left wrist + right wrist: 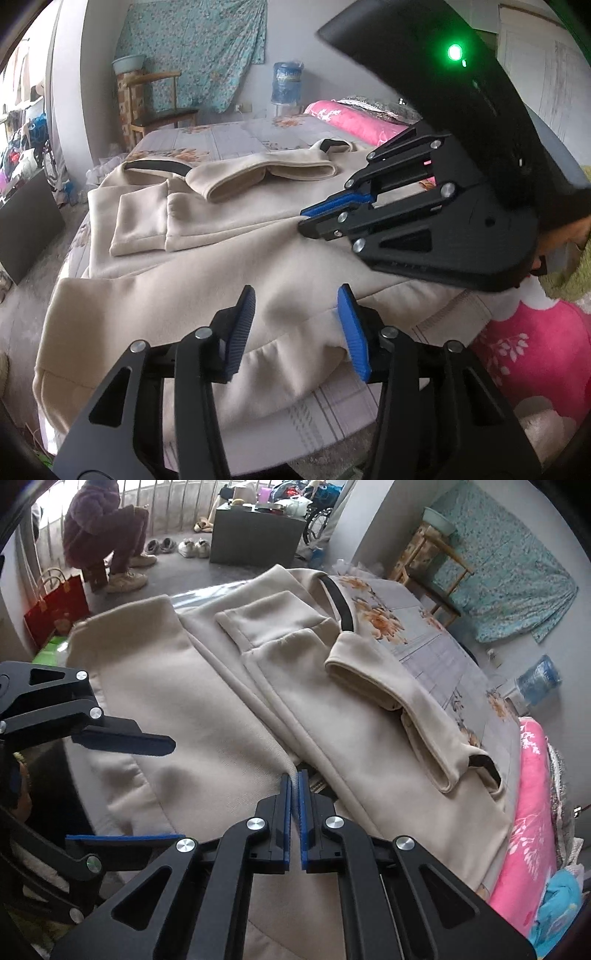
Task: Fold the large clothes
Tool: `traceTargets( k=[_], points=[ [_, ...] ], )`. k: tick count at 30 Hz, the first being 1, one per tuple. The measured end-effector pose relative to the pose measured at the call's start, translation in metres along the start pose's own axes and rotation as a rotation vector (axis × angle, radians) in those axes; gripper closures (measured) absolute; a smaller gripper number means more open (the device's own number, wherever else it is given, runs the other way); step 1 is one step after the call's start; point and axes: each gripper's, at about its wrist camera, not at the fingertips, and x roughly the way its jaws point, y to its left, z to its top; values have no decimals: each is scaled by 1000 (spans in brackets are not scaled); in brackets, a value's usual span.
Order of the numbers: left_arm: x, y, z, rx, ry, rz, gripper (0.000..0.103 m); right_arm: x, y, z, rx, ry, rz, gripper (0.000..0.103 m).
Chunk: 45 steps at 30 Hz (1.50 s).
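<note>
A large beige coat (207,273) lies spread on the bed, its sleeves folded across the body and its dark-lined collar at the far end. It also shows in the right wrist view (207,709). My left gripper (297,325) is open, its blue pads astride a raised fold at the coat's near hem. My right gripper (294,805) has its jaws closed at the edge of a coat panel; whether cloth is pinched between the pads is not clear. In the left wrist view the right gripper (310,221) rests its tips on the coat. The left gripper (147,790) shows open at the left of the right wrist view.
The bed (229,136) has a grey floral sheet. A pink blanket (535,343) lies beside the coat. A wooden chair (155,107) and a water bottle (286,83) stand by the far wall. A seated person (107,535), a red bag (55,609) and a dark cabinet (255,539) are on the floor side.
</note>
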Motion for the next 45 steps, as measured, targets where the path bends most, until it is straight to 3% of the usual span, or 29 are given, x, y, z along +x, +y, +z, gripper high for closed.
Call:
traceTargets(
  k=[9, 14, 17, 18, 22, 25, 29, 30, 33, 35, 38, 42, 45],
  points=[
    [25, 6, 4, -28, 68, 21, 63, 33, -1, 0, 2, 5, 0, 99],
    [28, 10, 2, -58, 96, 1, 63, 19, -38, -12, 192, -16, 100, 87],
    [29, 9, 1, -45, 99, 11, 63, -6, -72, -29, 338, -60, 83, 75],
    [29, 9, 1, -45, 100, 11, 63, -26, -97, -48, 451, -90, 65, 72],
    [29, 8, 1, -45, 105, 18, 63, -47, -122, -81, 574, -99, 23, 69],
    [30, 7, 2, -41, 108, 26, 63, -53, -128, -111, 658, -79, 54, 68],
    [31, 3, 2, -26, 113, 46, 63, -37, -107, -126, 631, -10, 109, 68],
    [30, 2, 2, -25, 114, 48, 63, -29, -104, -127, 625, 14, 99, 68],
    [31, 2, 2, -25, 114, 46, 63, -3, -111, -144, 630, 118, -74, 62],
    [30, 3, 2, -24, 113, 48, 63, -10, -134, -157, 757, 88, -108, 72],
    [30, 3, 2, -26, 109, 45, 63, -33, -140, -158, 834, 4, -125, 71],
    [30, 3, 1, -26, 107, 42, 63, -53, -97, -136, 698, -88, -12, 70],
    [30, 4, 1, -25, 109, 39, 62, -57, -54, -124, 591, -148, 148, 69]
  ],
)
